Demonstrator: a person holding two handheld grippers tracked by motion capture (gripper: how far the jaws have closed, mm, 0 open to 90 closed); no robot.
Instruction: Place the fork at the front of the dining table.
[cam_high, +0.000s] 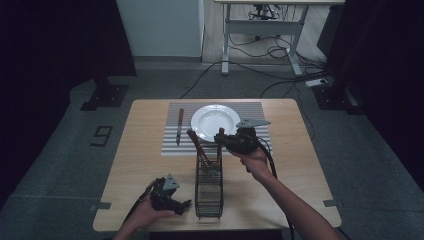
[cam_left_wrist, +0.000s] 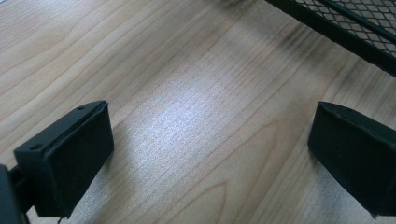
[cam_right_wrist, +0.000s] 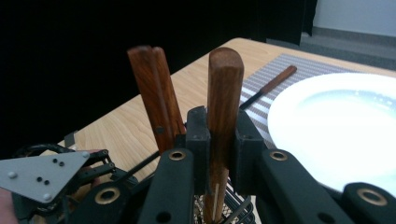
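High view gives me the layout: a wire basket (cam_high: 208, 186) stands near the worktop's near edge, with a striped mat (cam_high: 170, 142) beyond it toward the far edge carrying a white plate (cam_high: 216, 121) and, at the plate's left, a knife (cam_high: 180, 126). My right claw (cam_high: 223, 138) is over the basket's far end, pinching a wooden handle (cam_right_wrist: 223, 100) that stands upright out of the basket; a second handle (cam_right_wrist: 154, 93) leans just beside it. My left claw (cam_high: 186, 204) rests on the bare worktop (cam_left_wrist: 177, 93) beside the basket, jaws spread, nothing between them. I judge the setting is part done: knife laid, this piece not yet out, one more left in the basket.
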